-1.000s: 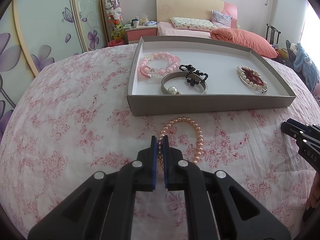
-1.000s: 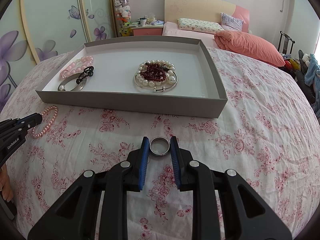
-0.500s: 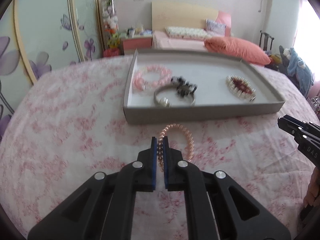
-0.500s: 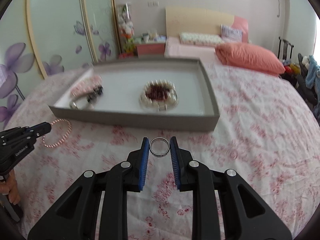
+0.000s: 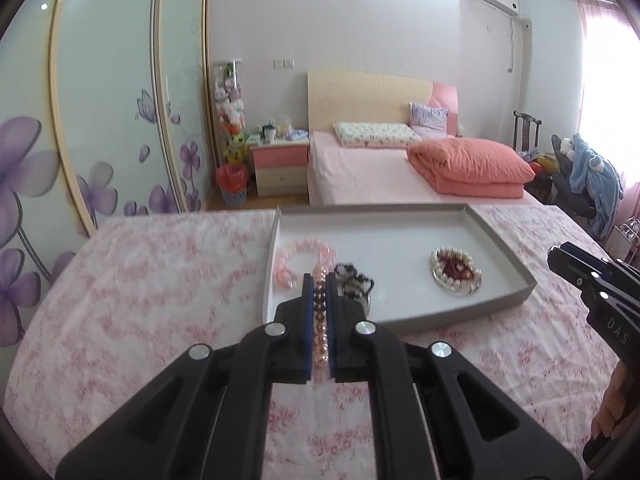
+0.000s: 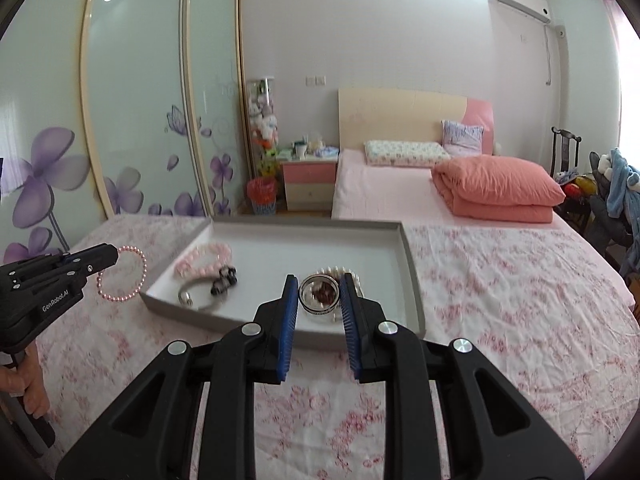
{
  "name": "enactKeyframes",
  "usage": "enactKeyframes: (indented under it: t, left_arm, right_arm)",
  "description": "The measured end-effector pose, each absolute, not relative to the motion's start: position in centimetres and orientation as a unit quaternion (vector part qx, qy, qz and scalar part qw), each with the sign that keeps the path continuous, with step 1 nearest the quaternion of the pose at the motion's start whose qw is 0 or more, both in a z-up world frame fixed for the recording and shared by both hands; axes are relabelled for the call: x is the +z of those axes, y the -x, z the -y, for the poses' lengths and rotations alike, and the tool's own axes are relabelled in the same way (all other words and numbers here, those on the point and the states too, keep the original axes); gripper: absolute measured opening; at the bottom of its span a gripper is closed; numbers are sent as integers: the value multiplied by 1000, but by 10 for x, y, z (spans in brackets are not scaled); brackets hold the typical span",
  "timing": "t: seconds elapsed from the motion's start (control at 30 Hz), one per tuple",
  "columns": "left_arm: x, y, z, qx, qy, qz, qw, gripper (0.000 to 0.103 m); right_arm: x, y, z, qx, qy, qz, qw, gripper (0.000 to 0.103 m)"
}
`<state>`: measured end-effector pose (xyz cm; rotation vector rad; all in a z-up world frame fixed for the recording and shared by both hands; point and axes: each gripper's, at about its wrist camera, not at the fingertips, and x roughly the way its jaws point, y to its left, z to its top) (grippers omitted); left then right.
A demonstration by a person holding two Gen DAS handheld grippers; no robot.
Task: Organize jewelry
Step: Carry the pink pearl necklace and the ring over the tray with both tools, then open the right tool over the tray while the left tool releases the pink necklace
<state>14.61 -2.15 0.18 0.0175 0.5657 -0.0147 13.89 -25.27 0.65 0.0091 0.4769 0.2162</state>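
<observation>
Left gripper: jaws nearly closed, clamped on a pink pearl bracelet. In the right wrist view the bracelet hangs as a full loop from the left gripper's tip, clear of the floral bedspread and just left of the grey tray.

Right gripper: jaws part open, holding a silver ring between the blue pads. The ring is held on edge, above the near right part of the tray.

Tray contents, left wrist view: a pink bead bracelet at the left end; a black bead piece just right of it; a pearl-and-red-bead bracelet toward the right, well apart from the others. In the right wrist view a silver bangle with a pearl lies at the near left, touching the black beads.

The tray rests on the bedspread. The right gripper enters at the right edge of the left wrist view, beside the tray's right wall.
</observation>
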Motion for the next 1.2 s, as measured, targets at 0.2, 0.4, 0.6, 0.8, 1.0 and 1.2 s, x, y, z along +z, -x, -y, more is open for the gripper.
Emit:
enactKeyframes:
  t: [0.2, 0.4, 0.6, 0.8, 1.0, 1.2]
  left_arm:
    - [11, -148, 26, -6, -12, -266, 964, 7]
    - [13, -155, 26, -6, -10, -263, 965, 7]
    - [17, -169, 28, -9, -2, -260, 966, 7]
    - [19, -191, 31, -12, 0, -253, 967, 7]
    - [12, -213, 34, -11, -2, -253, 967, 7]
    - [-4, -233, 33, -13, 1, -268, 963, 7]
  right_arm:
    - [18, -141, 255, 109, -13, -218, 970, 23]
    - [25, -147, 256, 108, -19, -206, 972, 23]
    - [29, -161, 253, 107, -19, -191, 976, 23]
    - [26, -183, 247, 102, -20, -187, 977, 23]
    - [16, -201, 241, 96, -15, -191, 977, 23]
    - [6, -218, 236, 94, -16, -200, 975, 23]
